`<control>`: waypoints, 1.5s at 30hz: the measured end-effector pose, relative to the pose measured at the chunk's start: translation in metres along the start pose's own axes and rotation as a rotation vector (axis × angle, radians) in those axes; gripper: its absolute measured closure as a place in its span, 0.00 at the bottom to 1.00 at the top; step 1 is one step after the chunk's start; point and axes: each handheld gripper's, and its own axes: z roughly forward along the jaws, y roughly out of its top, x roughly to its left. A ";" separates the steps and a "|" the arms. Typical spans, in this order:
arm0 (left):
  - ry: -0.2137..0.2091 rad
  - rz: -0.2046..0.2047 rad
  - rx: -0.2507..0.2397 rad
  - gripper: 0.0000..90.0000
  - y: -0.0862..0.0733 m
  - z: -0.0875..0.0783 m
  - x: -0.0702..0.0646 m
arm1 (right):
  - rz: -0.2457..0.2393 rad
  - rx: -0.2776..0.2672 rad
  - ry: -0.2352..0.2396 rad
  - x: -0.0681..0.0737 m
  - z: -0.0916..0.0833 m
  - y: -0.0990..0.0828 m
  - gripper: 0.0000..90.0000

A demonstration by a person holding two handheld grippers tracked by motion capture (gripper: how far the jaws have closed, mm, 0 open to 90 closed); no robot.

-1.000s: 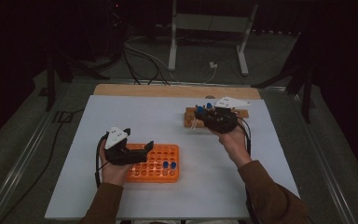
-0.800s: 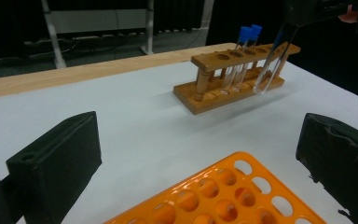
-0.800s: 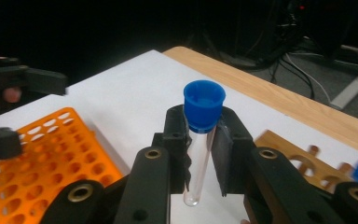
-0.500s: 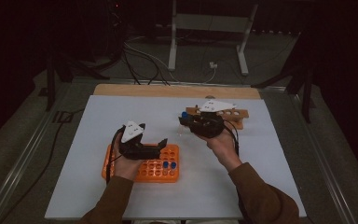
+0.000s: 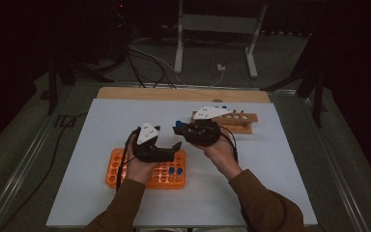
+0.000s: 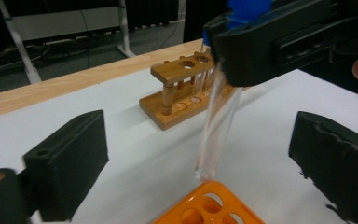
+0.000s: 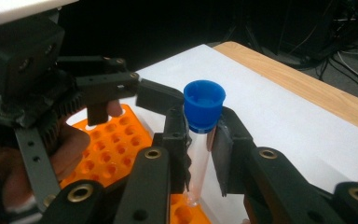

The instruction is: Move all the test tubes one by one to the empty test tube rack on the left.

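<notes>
Dark room; grey floor (image 5: 38,125), cables (image 5: 145,58), metal stand (image 5: 217,29).

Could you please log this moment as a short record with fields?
held item: clear test tube with blue cap
holder: right gripper, shut on the tube just below the cap
left gripper: jaws just closing a little, apart either side of the tube's lower end
below tube: orange rack
behind: wooden rack
surface: white table

Clear glass test tube with blue screw cap (image 7: 200,135): empty, near upright, slightly tilted, bottom tip just above orange plastic tube rack (image 6: 214,207) corner.
</notes>
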 end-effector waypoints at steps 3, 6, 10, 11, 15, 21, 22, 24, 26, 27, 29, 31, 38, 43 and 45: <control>0.001 0.018 -0.007 0.15 0.001 0.001 -0.003 | -0.002 0.001 0.009 0.002 0.002 0.001 0.85; 0.007 0.019 -0.012 0.25 0.002 0.001 -0.004 | -0.004 0.003 0.016 0.004 0.004 0.002 0.85; -0.023 0.018 -0.035 0.54 0.003 -0.002 -0.002 | -0.008 0.006 0.023 0.006 0.005 0.002 0.85; -0.028 0.018 -0.042 0.61 0.003 -0.002 -0.003 | -0.008 0.007 0.025 0.006 0.005 0.002 0.85; -0.049 0.033 -0.037 0.74 0.002 -0.002 -0.004 | -0.007 0.006 0.027 0.007 0.005 0.002 0.85; -0.048 0.029 -0.029 0.86 0.001 -0.002 -0.002 | -0.007 0.008 0.032 0.007 0.005 0.001 0.85; -0.047 0.032 -0.027 0.86 0.001 -0.002 -0.003 | -0.007 0.009 0.034 0.007 0.005 0.001 0.85; -0.043 0.033 -0.028 0.86 0.000 -0.002 -0.004 | -0.008 0.010 0.036 0.007 0.005 0.000 0.85; -0.043 0.030 -0.029 0.86 -0.001 -0.003 -0.003 | -0.021 0.005 0.039 0.008 0.005 0.000 0.81; -0.042 0.027 -0.031 0.87 -0.001 -0.003 -0.003 | -0.021 0.000 0.046 0.008 0.005 -0.001 0.75; -0.038 0.024 -0.029 0.87 -0.002 -0.003 -0.002 | -0.022 -0.010 0.059 0.007 0.003 0.000 0.61; -0.037 0.017 -0.030 0.87 -0.002 -0.003 -0.002 | -0.005 -0.027 0.089 0.005 0.001 0.000 0.50; -0.039 -0.006 -0.032 0.87 -0.005 -0.008 0.003 | -0.018 -0.053 0.032 0.004 -0.007 -0.001 0.11; -0.051 -0.031 -0.041 0.87 -0.009 -0.014 0.005 | -0.001 -0.045 0.012 -0.003 -0.011 -0.005 0.02; -0.056 -0.031 -0.038 0.87 -0.011 -0.017 0.006 | 0.007 -0.047 0.004 -0.006 -0.013 -0.008 0.02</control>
